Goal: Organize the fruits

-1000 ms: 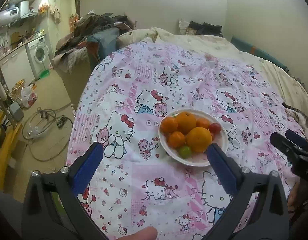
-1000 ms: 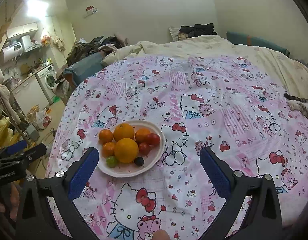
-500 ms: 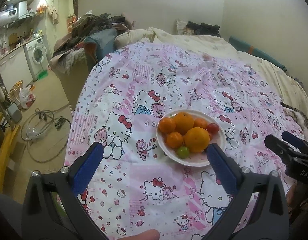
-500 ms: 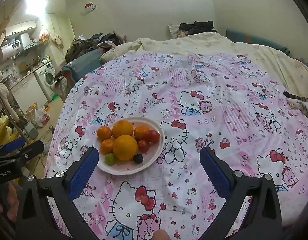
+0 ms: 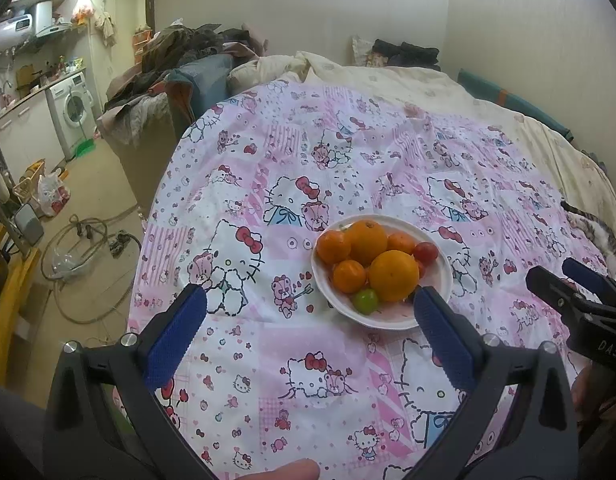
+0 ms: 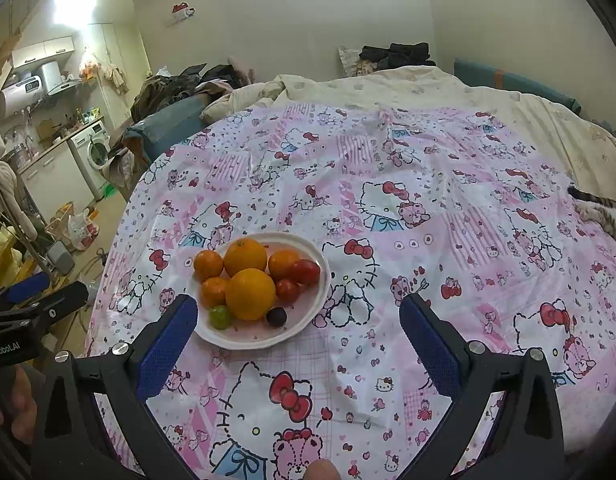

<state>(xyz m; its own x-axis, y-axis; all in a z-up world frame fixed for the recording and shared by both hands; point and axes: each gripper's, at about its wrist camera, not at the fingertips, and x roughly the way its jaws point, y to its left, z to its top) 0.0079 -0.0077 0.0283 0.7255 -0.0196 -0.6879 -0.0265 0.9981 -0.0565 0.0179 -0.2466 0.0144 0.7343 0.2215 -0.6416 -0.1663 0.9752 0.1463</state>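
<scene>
A white plate (image 5: pixel 442 280) (image 6: pixel 264 342) sits on the pink cartoon-print bedspread, piled with fruit: two large oranges (image 5: pixel 393 275) (image 6: pixel 250 294), several small mandarins (image 6: pixel 208 265), red tomatoes (image 6: pixel 306 271), a green fruit (image 5: pixel 365 301) (image 6: pixel 220 317) and a dark plum (image 6: pixel 277 316). My left gripper (image 5: pixel 308 310) is open above the spread, its right finger just in front of the plate. My right gripper (image 6: pixel 298 320) is open too, its left finger at the plate's near-left rim. Each gripper shows at the edge of the other's view.
The bedspread (image 6: pixel 428 220) covers a bed; its left edge drops to a floor with cables (image 5: pixel 84 240). A tabby cat (image 6: pixel 600 208) lies at the bed's right edge. Clothes are heaped on a sofa (image 5: pixel 180 76) beyond, and a washing machine (image 5: pixel 74 110) stands by the far left wall.
Both grippers have drifted slightly back and upward, so the plate sits a little lower and nearer the fingers. Nothing was grasped.
</scene>
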